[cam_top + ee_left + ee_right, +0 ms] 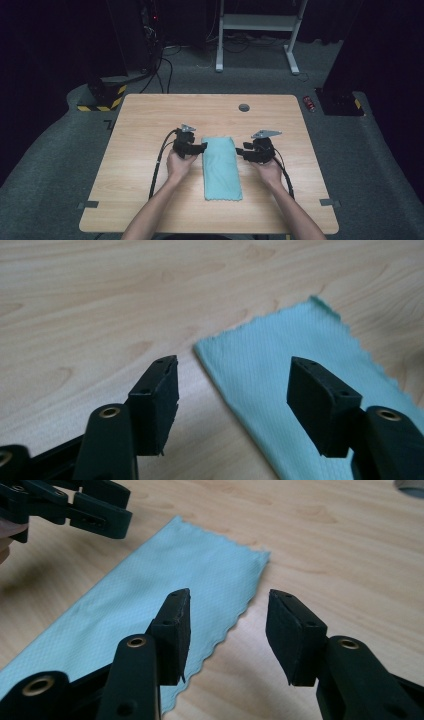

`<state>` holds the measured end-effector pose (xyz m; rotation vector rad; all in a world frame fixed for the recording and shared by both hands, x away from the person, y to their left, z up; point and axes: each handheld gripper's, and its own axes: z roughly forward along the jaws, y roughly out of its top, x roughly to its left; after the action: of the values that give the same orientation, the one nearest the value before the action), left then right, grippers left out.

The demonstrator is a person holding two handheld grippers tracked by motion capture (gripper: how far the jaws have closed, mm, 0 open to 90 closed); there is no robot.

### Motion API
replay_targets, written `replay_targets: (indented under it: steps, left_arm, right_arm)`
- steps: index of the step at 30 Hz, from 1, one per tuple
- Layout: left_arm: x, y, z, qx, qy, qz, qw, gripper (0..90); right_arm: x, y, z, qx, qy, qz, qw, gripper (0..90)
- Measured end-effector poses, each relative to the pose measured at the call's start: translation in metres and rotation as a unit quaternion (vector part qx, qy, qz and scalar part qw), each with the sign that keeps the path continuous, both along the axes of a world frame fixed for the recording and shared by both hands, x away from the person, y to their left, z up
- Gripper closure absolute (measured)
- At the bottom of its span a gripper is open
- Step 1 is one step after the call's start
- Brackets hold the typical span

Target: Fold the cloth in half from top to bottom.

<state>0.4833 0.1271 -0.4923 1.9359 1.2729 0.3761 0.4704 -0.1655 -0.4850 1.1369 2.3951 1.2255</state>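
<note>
- A folded light-blue cloth [221,167] lies flat on the wooden table [140,125], its long axis running from 12 to 6 o'clock in the high view, slightly to the 6 o'clock side of the table's centre.
- The left claw [202,148] sits at 9 o'clock of the cloth's far end, its tips just at the cloth's left edge; the left hand [179,164] holds it low over the table.
- In the left gripper view the left claw [232,390] stands released: both jaws are spread wide, with bare table and the cloth's [295,385] corner edge visible between them, and no pad presses on the fabric.
- The right claw [240,150] sits at 3 o'clock of the cloth's far end, its tips close to the right edge; the right hand [270,169] holds it.
- In the right gripper view the right claw [228,625] is also released: its jaws stand apart over the cloth's [150,595] wavy edge, with nothing clamped.
- The same view has the left claw [120,517] at 11 o'clock, beyond the cloth.
- A small grey round disc [244,107] sits in the table at 12 o'clock of the cloth, well apart from it.
- A black cable [159,165] trails from the left claw toward 6 o'clock.
</note>
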Motion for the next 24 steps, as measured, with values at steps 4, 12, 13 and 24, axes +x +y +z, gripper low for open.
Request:
replay_targets:
  steps: [4, 12, 13, 24]
  left_arm:
    - [0.006, -0.003, 0.004, -0.003, -0.013, -0.001, 0.9999, 38.7]
    - [0.017, -0.012, -0.001, 0.007, -0.002, 0.007, 0.9999, 39.7]
    - [0.019, -0.012, -0.003, 0.011, 0.003, 0.011, 0.9999, 39.9]
    - [0.028, -0.005, -0.016, 0.012, 0.023, 0.018, 0.9995, 45.9]
  right_arm:
    - [0.005, -0.002, -0.001, 0.006, -0.01, -0.02, 0.9997, 54.1]
    - [0.02, -0.002, -0.012, 0.008, 0.021, -0.035, 0.9991, 55.2]
    - [0.022, -0.001, -0.011, 0.005, 0.018, -0.034, 0.9993, 55.4]
    - [0.05, 0.027, -0.006, -0.012, 0.038, -0.033, 0.9987, 56.4]
